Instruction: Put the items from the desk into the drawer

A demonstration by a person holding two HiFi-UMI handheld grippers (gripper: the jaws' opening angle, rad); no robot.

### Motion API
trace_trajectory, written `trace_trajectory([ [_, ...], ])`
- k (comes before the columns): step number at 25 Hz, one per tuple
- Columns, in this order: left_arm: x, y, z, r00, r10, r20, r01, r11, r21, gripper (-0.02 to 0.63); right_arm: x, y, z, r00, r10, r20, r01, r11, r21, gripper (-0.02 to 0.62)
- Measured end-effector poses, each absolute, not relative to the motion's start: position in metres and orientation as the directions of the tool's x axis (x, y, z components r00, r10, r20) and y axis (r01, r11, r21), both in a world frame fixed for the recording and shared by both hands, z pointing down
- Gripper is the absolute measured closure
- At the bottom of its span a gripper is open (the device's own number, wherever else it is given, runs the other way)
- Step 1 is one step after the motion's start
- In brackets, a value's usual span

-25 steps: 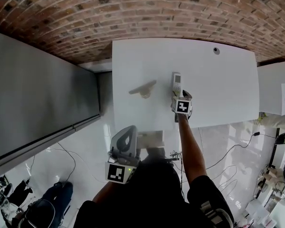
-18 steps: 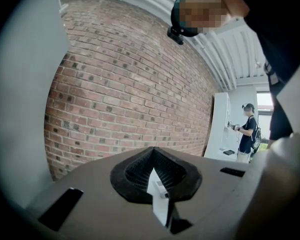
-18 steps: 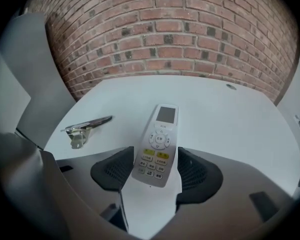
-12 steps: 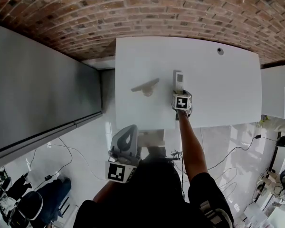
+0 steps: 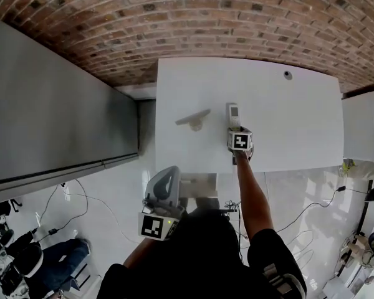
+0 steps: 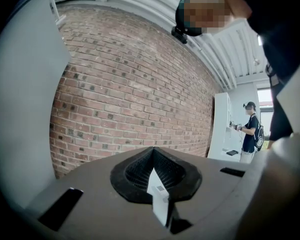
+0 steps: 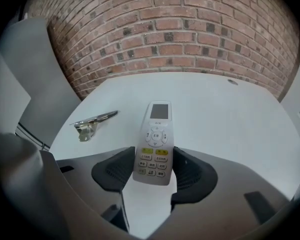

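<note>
A white remote point(image 5: 233, 112) with a small screen lies on the white desk point(image 5: 287, 123). In the right gripper view the remote point(image 7: 154, 144) has its near end between my jaws. My right gripper point(image 5: 235, 128) point(image 7: 154, 170) points steeply down, its pads closed in against both sides of the remote, which still rests on the desk point(image 7: 230, 114). A metal clip point(image 5: 193, 118) point(image 7: 92, 121) lies to the remote's left. My left gripper point(image 5: 167, 182) point(image 6: 154, 171) hangs shut near my body, off the desk's front edge, facing a brick wall. A pale box shape point(image 5: 199, 180) beside it may be the drawer.
A grey panel point(image 5: 50, 117) stands along the desk's left side, and a brick wall point(image 5: 174, 17) runs behind it. A small round hole point(image 5: 288, 75) sits in the desk's far right. Cables point(image 5: 280, 210) trail on the glossy floor. A person point(image 6: 250, 129) stands far off.
The head view has drifted slightly, so the desk sits lower in the picture. The right gripper stays over the remote's near end. The left gripper has not moved.
</note>
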State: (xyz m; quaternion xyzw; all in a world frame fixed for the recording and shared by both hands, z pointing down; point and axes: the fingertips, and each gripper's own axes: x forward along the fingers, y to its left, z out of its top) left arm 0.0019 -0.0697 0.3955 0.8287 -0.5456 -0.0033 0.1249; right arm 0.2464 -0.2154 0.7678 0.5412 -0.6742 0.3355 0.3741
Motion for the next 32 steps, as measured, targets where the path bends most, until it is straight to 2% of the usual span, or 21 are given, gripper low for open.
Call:
trace_trajectory([
  [8, 0.009, -0.049, 0.381, 0.36, -0.926, 0.116, -0.922, -0.335, 0.191, 0.603, 0.242, -0.186, 0.744, -0.222, -0.518, 0.826, -0.966, 0.233, -0.114, 0.364],
  [17, -0.003, -0.029, 0.37, 0.354, -0.932, 0.076, -0.925, -0.337, 0.175, 0.603, 0.214, -0.138, 0.675, -0.322, -0.578, 0.75, -0.928, 0.349, -0.13, 0.364],
  [25, -0.023, -0.022, 0.389, 0.427, -0.901, 0.082, -0.891, -0.403, 0.209, 0.603, 0.172, -0.062, 0.64, -0.371, -0.578, 0.727, -0.905, 0.399, -0.145, 0.364],
  [32, -0.039, -0.015, 0.412, 0.512, -0.853, 0.099, -0.845, -0.478, 0.241, 0.603, 0.15, 0.004, 0.647, -0.342, -0.546, 0.765, -0.923, 0.346, -0.166, 0.364],
])
